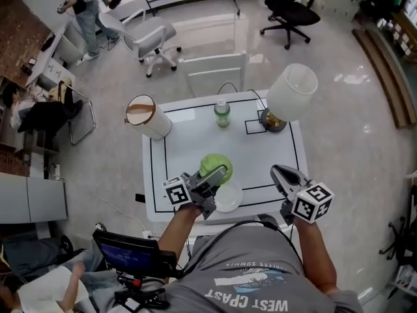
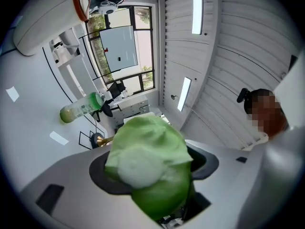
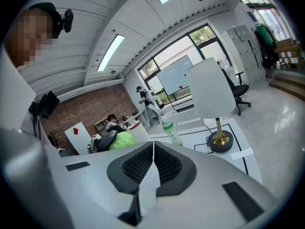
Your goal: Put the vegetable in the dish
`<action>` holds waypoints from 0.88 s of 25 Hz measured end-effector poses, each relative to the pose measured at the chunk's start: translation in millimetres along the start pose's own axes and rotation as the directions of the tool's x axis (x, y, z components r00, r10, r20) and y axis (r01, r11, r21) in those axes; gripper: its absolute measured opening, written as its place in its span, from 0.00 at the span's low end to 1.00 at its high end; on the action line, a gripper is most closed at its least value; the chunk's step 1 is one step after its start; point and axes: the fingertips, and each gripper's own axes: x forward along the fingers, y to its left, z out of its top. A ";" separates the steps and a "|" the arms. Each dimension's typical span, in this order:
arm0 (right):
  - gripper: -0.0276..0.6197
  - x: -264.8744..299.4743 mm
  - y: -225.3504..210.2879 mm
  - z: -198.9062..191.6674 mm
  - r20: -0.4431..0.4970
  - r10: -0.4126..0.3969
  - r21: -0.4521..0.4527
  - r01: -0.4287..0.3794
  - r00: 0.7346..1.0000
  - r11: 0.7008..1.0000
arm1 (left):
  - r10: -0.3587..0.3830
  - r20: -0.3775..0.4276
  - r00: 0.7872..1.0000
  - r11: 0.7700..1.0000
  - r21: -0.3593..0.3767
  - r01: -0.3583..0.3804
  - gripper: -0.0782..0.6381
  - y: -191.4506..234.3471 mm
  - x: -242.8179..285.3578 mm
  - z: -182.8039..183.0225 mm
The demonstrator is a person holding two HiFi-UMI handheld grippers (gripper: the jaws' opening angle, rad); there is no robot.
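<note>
A green cabbage (image 1: 215, 165) hangs just above the white table (image 1: 189, 142), clamped between the jaws of my left gripper (image 1: 217, 173). Seen from the left gripper view, the cabbage (image 2: 152, 168) fills the space between the jaws, its pale stem end facing the camera. A white dish (image 1: 229, 197) sits by the table's front edge, right beside and slightly under that gripper. My right gripper (image 1: 279, 173) hovers over the front right corner of the table, jaws pressed together with nothing in them. In the right gripper view the cabbage (image 3: 122, 140) shows to the left of the shut gripper (image 3: 153, 149).
A green-capped bottle (image 1: 222, 113) stands at the table's back middle. A lamp with a brass base (image 1: 285, 100) stands at the back right, another lamp (image 1: 147, 117) lies at the back left. Office chairs (image 1: 146, 38) and a person stand beyond the table.
</note>
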 end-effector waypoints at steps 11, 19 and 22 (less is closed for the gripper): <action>0.06 12.3 -16.7 -7.7 -0.042 0.021 0.005 -0.021 0.999 1.000 | 0.121 -0.049 0.991 0.991 -0.051 -0.123 0.54 82.1 7.5 -24.8; 0.06 14.3 -14.9 -17.4 -0.061 0.008 0.020 -0.007 0.998 1.000 | 0.151 -0.072 0.986 0.983 -0.097 -0.157 0.54 117.6 5.1 -30.9; 0.06 18.3 -15.5 -25.2 -0.077 0.007 0.032 -0.005 0.997 0.999 | 0.167 -0.077 0.983 0.977 -0.119 -0.175 0.54 130.8 -0.8 -36.6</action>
